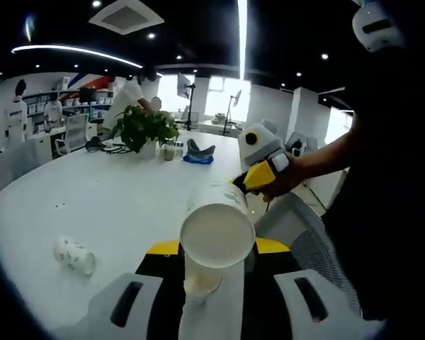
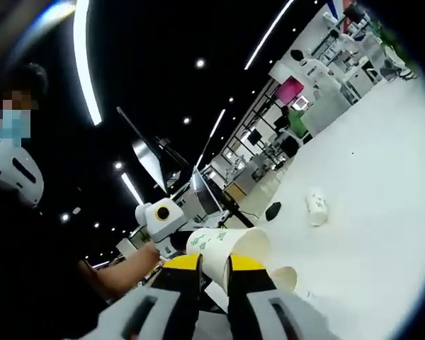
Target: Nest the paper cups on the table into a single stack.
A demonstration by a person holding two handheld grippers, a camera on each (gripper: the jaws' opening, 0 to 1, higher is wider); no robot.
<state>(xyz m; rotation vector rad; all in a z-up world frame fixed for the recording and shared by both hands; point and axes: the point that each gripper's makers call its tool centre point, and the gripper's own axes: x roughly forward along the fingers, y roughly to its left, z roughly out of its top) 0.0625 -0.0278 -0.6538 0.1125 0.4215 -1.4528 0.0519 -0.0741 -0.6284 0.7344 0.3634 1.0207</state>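
Clamped in the left gripper [image 1: 202, 283], 1 paper cup [image 1: 217, 234] gapes near the table's [image 1: 92, 191] edge; right gripper [image 2: 214, 283] pinches another cup [image 2: 230, 249]. Align rims squarely, then nest; 1 fallen cup [image 1: 75, 255] waits.

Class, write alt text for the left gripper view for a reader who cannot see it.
A paper cup hangs mouth-on above a second cup standing between the left gripper's jaws. The right gripper holds the upper cup; a third cup lies on the white table.

No readable text; the green print on the paper cup [image 2: 219, 244] is illegible
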